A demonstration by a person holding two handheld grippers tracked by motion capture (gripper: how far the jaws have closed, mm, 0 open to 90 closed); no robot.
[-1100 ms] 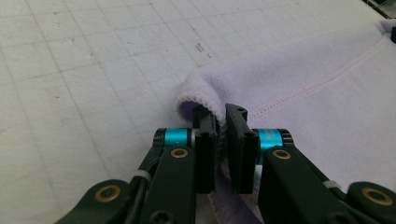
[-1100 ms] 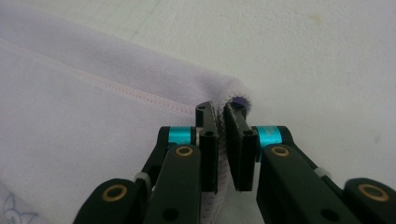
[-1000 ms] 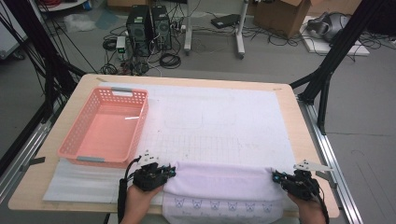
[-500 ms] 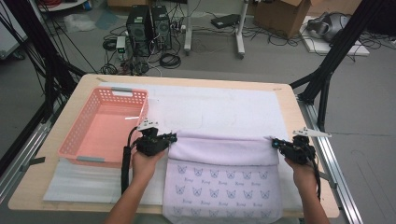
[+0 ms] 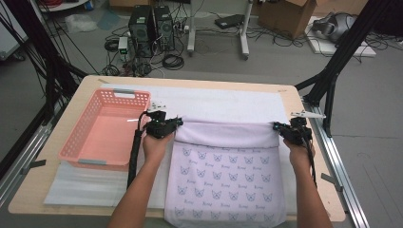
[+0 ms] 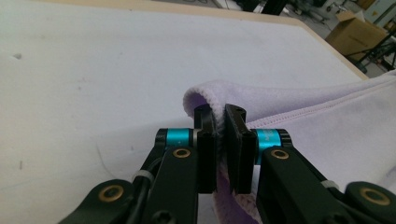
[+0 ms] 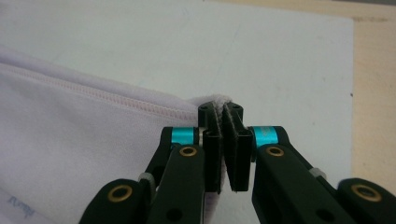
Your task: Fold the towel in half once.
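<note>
High view: the left hand-held gripper and the right hand-held gripper each pinch a corner of the lilac blanket, folding its edge over itself on the white sheet covering the tabletop. A pink basket sits just left of the left hand-held gripper.

Lab or robotics test space, not home: desktop computer towers on grey floor amid tangled cables, cardboard box (open flaps), black metal rig struts flanking wooden table with aluminium rails.
</note>
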